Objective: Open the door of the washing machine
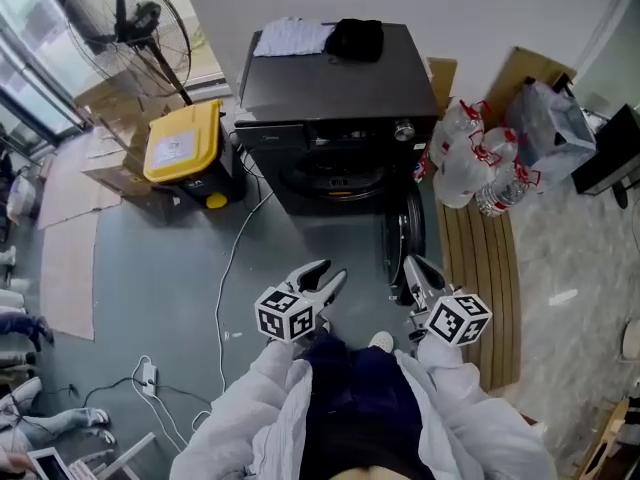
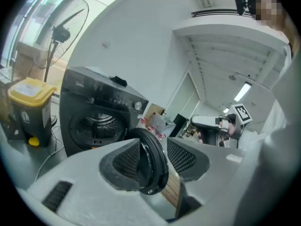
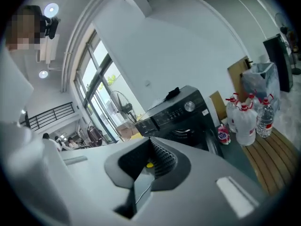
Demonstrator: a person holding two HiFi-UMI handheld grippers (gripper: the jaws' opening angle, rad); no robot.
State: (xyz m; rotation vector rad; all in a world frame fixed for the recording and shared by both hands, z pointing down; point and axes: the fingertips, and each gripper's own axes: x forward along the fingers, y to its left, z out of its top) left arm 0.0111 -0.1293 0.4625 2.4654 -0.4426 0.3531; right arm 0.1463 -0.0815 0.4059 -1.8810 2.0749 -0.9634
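The dark washing machine [image 1: 340,88] stands against the far wall. Its round door [image 1: 410,233] is swung out to the right, edge-on toward me, leaving the drum opening [image 1: 335,173] bare. Both grippers hang in the air near my body, well short of the machine. My left gripper [image 1: 328,276] is open with nothing between its fingers; in the left gripper view the door [image 2: 153,171] shows far beyond the jaws of the left gripper [image 2: 153,142]. To the right, my right gripper [image 1: 414,265] is shut and empty, level with the door's near edge. In the right gripper view, the right gripper [image 3: 150,147] points toward the machine [image 3: 181,114].
A yellow-lidded bin [image 1: 185,148] and a standing fan [image 1: 130,23] are left of the machine. Water bottles [image 1: 470,158] and a plastic bag [image 1: 550,118] sit to its right by a wooden slat platform [image 1: 485,268]. A white cable [image 1: 230,268] crosses the floor.
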